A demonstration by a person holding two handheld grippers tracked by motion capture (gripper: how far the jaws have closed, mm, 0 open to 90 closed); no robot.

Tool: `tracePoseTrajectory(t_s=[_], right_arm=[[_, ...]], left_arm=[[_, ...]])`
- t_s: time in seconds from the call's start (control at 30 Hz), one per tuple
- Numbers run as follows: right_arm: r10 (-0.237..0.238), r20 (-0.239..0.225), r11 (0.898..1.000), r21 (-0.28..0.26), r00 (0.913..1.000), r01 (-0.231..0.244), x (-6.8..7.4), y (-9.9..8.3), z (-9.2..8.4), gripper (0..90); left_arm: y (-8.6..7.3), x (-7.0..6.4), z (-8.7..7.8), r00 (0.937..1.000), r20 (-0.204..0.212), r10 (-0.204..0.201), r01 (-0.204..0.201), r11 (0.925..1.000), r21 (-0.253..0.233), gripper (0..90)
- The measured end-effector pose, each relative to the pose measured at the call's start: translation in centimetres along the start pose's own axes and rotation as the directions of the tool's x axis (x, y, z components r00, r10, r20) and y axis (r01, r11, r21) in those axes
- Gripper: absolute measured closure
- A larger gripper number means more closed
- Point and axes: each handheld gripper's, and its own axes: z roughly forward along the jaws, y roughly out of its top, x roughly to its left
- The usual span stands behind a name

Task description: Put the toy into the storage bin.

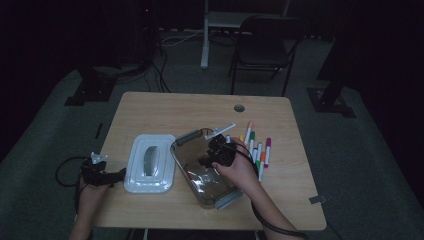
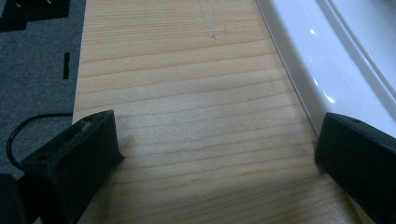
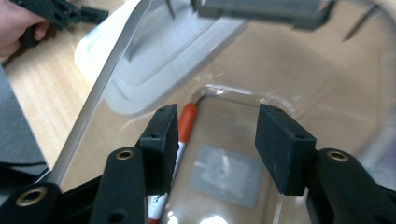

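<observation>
Inside the clear plastic box (image 1: 202, 172) near the wooden table's front edge (image 1: 210, 220), an orange-capped white marker (image 3: 180, 140) lies loose; the right gripper (image 3: 217, 140) hangs above, jaws parted, empty; the left gripper (image 2: 210, 154) rests wide at the left edge beside the white lid (image 2: 327, 56).

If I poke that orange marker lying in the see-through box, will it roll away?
Probably a little. The orange marker looks round and smooth, so it may roll, but the clear box has walls that should stop it. It looks stiff and light, likely easy to lift, maybe slippery for the right gripper.
</observation>
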Motion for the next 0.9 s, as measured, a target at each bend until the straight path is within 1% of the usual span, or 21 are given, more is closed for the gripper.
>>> tracePoseTrajectory(t_s=[0.07, 0.1, 0.13, 0.17, 0.23, 0.27, 0.3, 0.33, 0.37, 0.43, 0.5, 0.6, 0.63, 0.67, 0.7, 0.73, 0.77, 0.8, 0.83, 0.87, 0.9], right_arm=[[-0.002, 0.008, 1.000, -0.020, 1.0000, 0.003, -0.3, -0.2, -0.7, 47.0], [-0.002, 0.008, 1.000, -0.020, 1.0000, 0.003, -0.3, -0.2, -0.7, 47.0], [0.003, 0.013, 0.999, -0.040, 0.9999, -0.002, -0.6, -0.3, -1.1, 46.9], [0.004, 0.031, 0.997, -0.081, 0.9995, -0.001, -1.0, -0.6, -1.9, 43.1], [0.009, 0.057, 0.994, -0.112, 0.9983, -0.003, -1.4, -0.9, -2.5, 41.1], [0.011, 0.078, 0.990, -0.139, 0.9969, 0.000, -1.7, -1.2, -3.0, 40.5], [0.011, 0.078, 0.990, -0.139, 0.9969, 0.000, -1.7, -1.2, -3.0, 40.5], [0.015, 0.088, 0.989, -0.149, 0.9960, -0.002, -1.9, -1.3, -3.4, 38.0], [0.021, 0.113, 0.981, -0.195, 0.9934, 0.001, -2.5, -1.7, -4.3, 34.7], [0.042, 0.125, 0.973, -0.233, 0.9913, -0.012, -3.0, -2.0, -5.3, 32.4], [0.055, 0.155, 0.965, -0.260, 0.9864, -0.013, -3.6, -2.3, -6.1, 29.9], [0.068, 0.210, 0.954, -0.301, 0.9753, -0.002, -4.3, -3.0, -7.0, 25.9], [0.076, 0.218, 0.951, -0.309, 0.9729, -0.005, -4.6, -3.2, -7.2, 24.1], [0.105, 0.216, 0.945, -0.326, 0.9707, -0.030, -5.0, -3.5, -7.3, 20.2], [0.143, 0.206, 0.932, -0.357, 0.9682, -0.062, -5.3, -3.9, -7.4, 19.1], [0.187, 0.194, 0.921, -0.377, 0.9630, -0.102, -5.7, -4.2, -7.5, 17.2], [0.217, 0.198, 0.911, -0.394, 0.9560, -0.125, -6.2, -4.6, -7.5, 17.1], [0.223, 0.216, 0.907, -0.404, 0.9506, -0.121, -6.6, -4.9, -7.5, 17.1], [0.225, 0.244, 0.909, -0.401, 0.9435, -0.113, -6.9, -5.3, -7.4, 17.1], [0.253, 0.264, 0.898, -0.423, 0.9309, -0.124, -7.3, -5.7, -7.3, 17.1], [0.266, 0.273, 0.893, -0.430, 0.9245, -0.130, -7.6, -6.1, -7.2, 18.0]], left_arm=[[0.0, 0.0, 0.0, 1.0000, 0.000, 0.000, 0.000, 1.0000, 0.000, 0.4], [0.0, 0.0, 0.0, 1.0000, 0.000, 0.000, 0.000, 1.0000, 0.000, 0.4], [0.0, 0.0, 0.0, 1.0000, 0.000, 0.000, 0.000, 1.0000, 0.000, 0.4], [0.0, 0.0, 0.0, 1.0000, 0.000, -0.001, 0.001, 1.0000, 0.000, 0.4], [0.0, 0.0, 0.0, 1.0000, 0.000, -0.002, 0.002, 1.0000, -0.001, 0.4], [0.0, 0.0, 0.0, 1.0000, 0.000, -0.002, 0.002, 1.0000, 0.000, 0.4], [0.0, 0.0, 0.0, 1.0000, 0.000, -0.002, 0.002, 1.0000, 0.000, 0.4], [0.0, 0.0, 0.0, 1.0000, 0.000, -0.002, 0.002, 1.0000, 0.000, 0.4], [0.0, 0.0, 0.0, 1.0000, 0.001, -0.001, 0.001, 1.0000, 0.001, 0.4], [0.0, 0.0, 0.0, 1.0000, 0.001, 0.000, 0.000, 1.0000, 0.001, 0.4], [0.0, 0.0, 0.0, 1.0000, 0.001, 0.000, 0.000, 1.0000, 0.001, 0.4], [0.0, 0.0, 0.0, 1.0000, 0.000, -0.001, 0.001, 1.0000, 0.000, 0.4], [0.0, 0.0, 0.0, 1.0000, 0.001, -0.001, 0.001, 1.0000, 0.000, 0.4], [0.0, 0.0, 0.0, 1.0000, 0.001, -0.003, 0.003, 1.0000, 0.000, 0.4], [0.0, 0.0, 0.0, 1.0000, 0.000, -0.001, 0.001, 1.0000, 0.001, 0.4], [0.0, 0.0, 0.0, 1.0000, 0.000, 0.001, -0.001, 1.0000, 0.002, 0.4], [0.0, 0.0, 0.0, 1.0000, 0.001, 0.001, -0.001, 1.0000, 0.003, 0.4], [0.0, 0.0, 0.0, 1.0000, 0.000, -0.001, 0.001, 1.0000, 0.002, 0.4], [0.0, 0.0, 0.0, 1.0000, 0.000, -0.001, 0.001, 1.0000, 0.000, 0.4], [0.0, 0.0, 0.0, 1.0000, 0.000, -0.001, 0.001, 1.0000, 0.000, 0.4], [0.0, 0.0, 0.0, 1.0000, 0.000, -0.001, 0.001, 1.0000, 0.000, 0.4]])
